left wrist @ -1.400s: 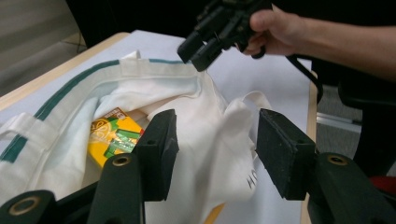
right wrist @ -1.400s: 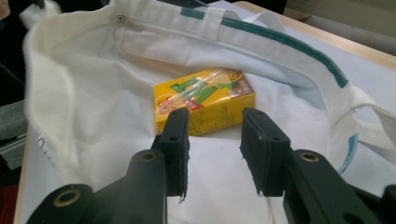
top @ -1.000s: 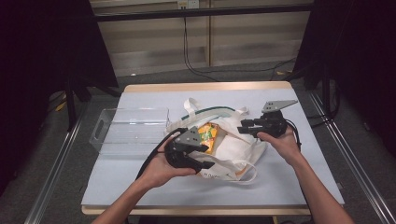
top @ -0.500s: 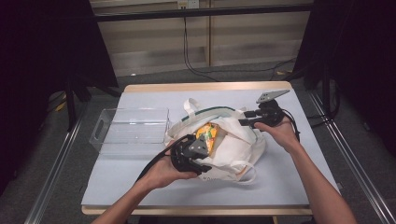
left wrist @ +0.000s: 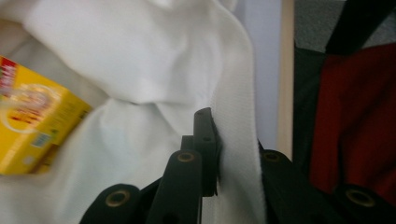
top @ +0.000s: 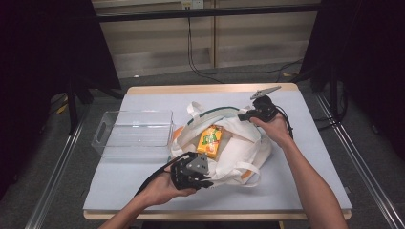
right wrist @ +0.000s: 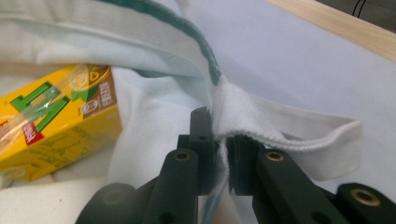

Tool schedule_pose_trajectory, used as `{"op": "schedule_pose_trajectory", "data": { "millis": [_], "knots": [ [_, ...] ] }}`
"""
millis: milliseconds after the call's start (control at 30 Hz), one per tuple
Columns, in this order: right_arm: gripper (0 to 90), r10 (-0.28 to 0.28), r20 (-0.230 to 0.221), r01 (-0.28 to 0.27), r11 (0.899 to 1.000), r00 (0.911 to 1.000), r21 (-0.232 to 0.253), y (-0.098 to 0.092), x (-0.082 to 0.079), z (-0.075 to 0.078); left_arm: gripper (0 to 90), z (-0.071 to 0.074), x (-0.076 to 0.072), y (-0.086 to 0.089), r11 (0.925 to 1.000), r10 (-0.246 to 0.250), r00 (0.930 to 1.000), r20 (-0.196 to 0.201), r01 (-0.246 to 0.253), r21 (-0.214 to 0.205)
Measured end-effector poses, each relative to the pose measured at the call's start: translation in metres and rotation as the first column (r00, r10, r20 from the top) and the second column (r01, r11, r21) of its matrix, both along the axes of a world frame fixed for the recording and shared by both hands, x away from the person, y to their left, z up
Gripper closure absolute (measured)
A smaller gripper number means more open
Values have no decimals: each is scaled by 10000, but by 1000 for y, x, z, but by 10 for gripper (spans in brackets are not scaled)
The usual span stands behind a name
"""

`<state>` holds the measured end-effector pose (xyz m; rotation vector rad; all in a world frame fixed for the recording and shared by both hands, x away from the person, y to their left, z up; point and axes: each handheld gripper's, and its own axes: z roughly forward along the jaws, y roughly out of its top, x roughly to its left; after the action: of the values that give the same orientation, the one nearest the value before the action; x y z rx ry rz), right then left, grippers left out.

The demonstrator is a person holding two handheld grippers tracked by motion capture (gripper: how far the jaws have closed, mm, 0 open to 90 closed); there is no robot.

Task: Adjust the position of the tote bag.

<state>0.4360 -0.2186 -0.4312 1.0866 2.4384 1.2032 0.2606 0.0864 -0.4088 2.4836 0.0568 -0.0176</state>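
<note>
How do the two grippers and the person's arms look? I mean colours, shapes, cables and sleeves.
Both the left gripper and the right gripper are black, with two flat black jaws joined by links with brass-coloured rivets. Each carries a grey three-cornered plate on top. A black cable trails from the left gripper, and another from the right one. The forearms are bare; no sleeves are visible.

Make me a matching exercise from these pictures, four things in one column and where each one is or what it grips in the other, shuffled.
1. yellow carton
2. clear bin
3. left gripper
4. right gripper

a. left of the bag on the table
b. shut on the bag's near edge
c. inside the white bag
d. shut on the bag's far rim by a strap

Pairs: 1-c, 2-a, 3-b, 4-d
</note>
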Motion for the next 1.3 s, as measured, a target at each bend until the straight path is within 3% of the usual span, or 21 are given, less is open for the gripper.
{"op": "schedule_pose_trajectory", "data": {
  "millis": [300, 400, 433, 500, 633, 667, 733, 767, 833, 867, 900, 933, 967, 1033, 1100, 1167, 1300],
  "knots": [
    [834, -548, -347, 540, 9983, 9979, -216, -2, 21, -5, 875, -16, -16, 10, 9999, -148, 9997, -175, 148, 32],
    [835, -690, -437, 684, 9975, 9967, -154, -4, 24, -10, 876, -24, -21, 13, 9999, -29, 10000, -43, 28, -155],
    [834, -732, -476, 726, 9973, 9962, -142, -5, 25, -12, 875, -27, -20, 13, 9999, -30, 9996, -280, 27, -97],
    [835, -835, -478, 821, 9961, 9954, -309, -4, 26, -15, 876, -34, -20, 14, 9994, 179, 9994, -289, -187, -289],
    [836, -1043, -520, 1017, 9936, 9932, -498, -2, 29, -21, 877, -35, -21, 10, 10000, 96, 9996, -284, -95, 30],
    [836, -1052, -536, 1022, 9932, 9930, -552, -2, 30, -23, 878, -33, -19, 10, 9999, -57, 9984, -569, 64, 113],
    [835, -1134, -653, 1101, 9926, 9914, -514, -2, 29, -25, 877, -35, -18, 10, 9999, 96, 9991, -419, -99, -67],
    [833, -1088, -624, 1074, 9939, 9921, -260, -4, 29, -26, 876, -34, -16, 11, 9999, 39, 9980, -629, -45, -94],
    [778, -1083, -601, 1077, 9941, 9923, -129, -6, 26, -25, 868, -34, -15, 13, 9992, 231, 9974, -686, -254, -323],
    [752, -1124, -491, 1116, 9936, 9924, -194, -7, 24, -24, 853, -32, -14, 14, 9991, 274, 9963, -817, -300, -307],
    [648, -1020, -468, 1017, 9948, 9937, -88, -9, 21, -20, 773, -31, -13, 14, 9984, 197, 9960, -868, -243, -520],
    [648, -1020, -468, 1017, 9948, 9937, -88, -9, 21, -20, 773, -31, -14, 14, 9958, 453, 9957, -810, -514, -757],
    [620, -1061, -393, 1057, 9943, 9936, -137, -10, 19, -19, 717, -29, -13, 15, 9940, 502, 9947, -900, -585, -924],
    [571, -1045, -267, 1042, 9945, 9942, -120, -12, 14, -14, 668, -24, -12, 15, 9944, 619, 9955, -714, -676, -809],
    [501, -1006, -232, 1005, 9949, 9947, -50, -12, 8, -11, 598, -22, -12, 16, 9916, 739, 9937, -843, -822, -994],
    [442, -913, -88, 913, 9958, 9958, 20, -13, -3, -6, 486, -18, -10, 18, 9900, 895, 9929, -789, -973, -1021],
    [412, -884, 182, 876, 9953, 9959, 407, -15, -15, -1, 443, -8, -5, 22, 9808, 1217, 9897, -754, -1316, -1437]
  ]
}}
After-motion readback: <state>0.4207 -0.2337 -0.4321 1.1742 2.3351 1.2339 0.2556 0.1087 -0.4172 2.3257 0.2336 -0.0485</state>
